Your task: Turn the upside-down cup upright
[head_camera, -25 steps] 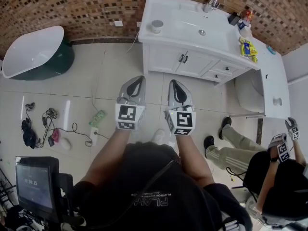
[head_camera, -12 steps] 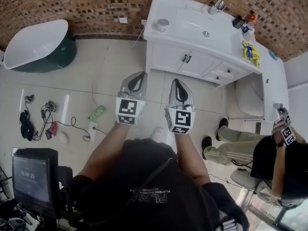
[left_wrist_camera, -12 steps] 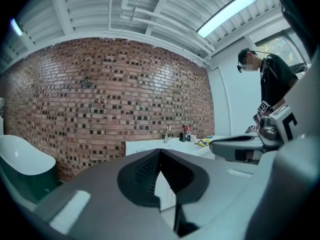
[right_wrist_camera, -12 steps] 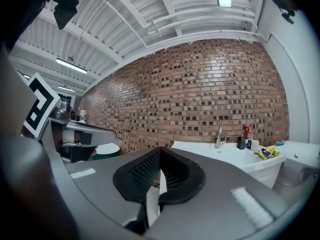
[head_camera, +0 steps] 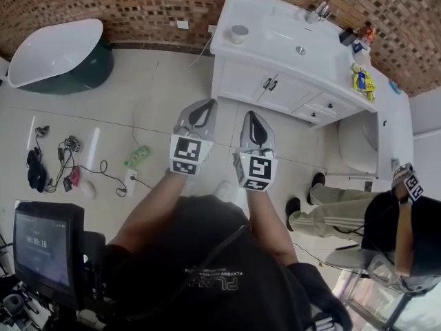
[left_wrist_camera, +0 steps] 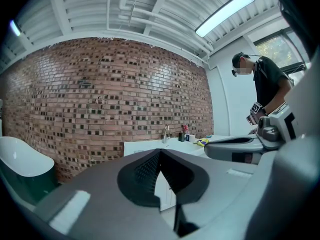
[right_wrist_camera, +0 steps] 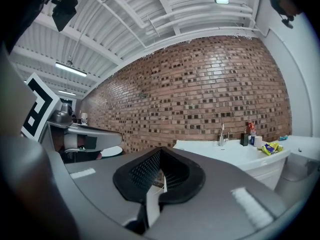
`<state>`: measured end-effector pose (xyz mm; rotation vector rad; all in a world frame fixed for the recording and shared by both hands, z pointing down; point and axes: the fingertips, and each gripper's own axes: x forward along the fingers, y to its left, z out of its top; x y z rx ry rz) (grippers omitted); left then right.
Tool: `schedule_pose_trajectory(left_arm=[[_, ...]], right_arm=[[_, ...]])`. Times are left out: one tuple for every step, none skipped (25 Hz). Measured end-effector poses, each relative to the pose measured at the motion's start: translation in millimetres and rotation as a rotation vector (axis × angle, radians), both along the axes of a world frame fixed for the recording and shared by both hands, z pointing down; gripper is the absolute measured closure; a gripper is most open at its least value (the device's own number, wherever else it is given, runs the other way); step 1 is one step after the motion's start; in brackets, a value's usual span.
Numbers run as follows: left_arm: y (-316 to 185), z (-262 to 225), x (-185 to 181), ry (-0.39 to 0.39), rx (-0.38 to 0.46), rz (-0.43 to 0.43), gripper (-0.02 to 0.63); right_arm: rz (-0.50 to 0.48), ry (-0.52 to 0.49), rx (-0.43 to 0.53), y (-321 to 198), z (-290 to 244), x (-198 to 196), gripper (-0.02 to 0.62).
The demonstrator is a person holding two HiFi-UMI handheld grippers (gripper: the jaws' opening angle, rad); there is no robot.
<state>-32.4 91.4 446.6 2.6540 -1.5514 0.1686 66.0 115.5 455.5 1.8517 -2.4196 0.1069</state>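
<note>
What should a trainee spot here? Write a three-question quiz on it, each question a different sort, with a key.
1. True or false: the left gripper has its jaws wide apart.
2. Where is the cup? A in the left gripper; B on the vanity; C in the right gripper.
3. Fill in: the right gripper's jaws are ___, with nothing between them.
Key: 1 false; 2 B; 3 shut.

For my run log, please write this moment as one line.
left tool: shut, empty | right tool: shut, empty | cup: on counter, untouched, far from both
</note>
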Motion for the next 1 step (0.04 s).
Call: schedule_pose_trajectory(left_arm=[[-0.4, -1.2, 1.9, -0.004, 0.0, 0.002, 0.611]], right_arm=[[0.002, -0.011, -0.008, 0.6, 2.5, 1.6, 0.583]])
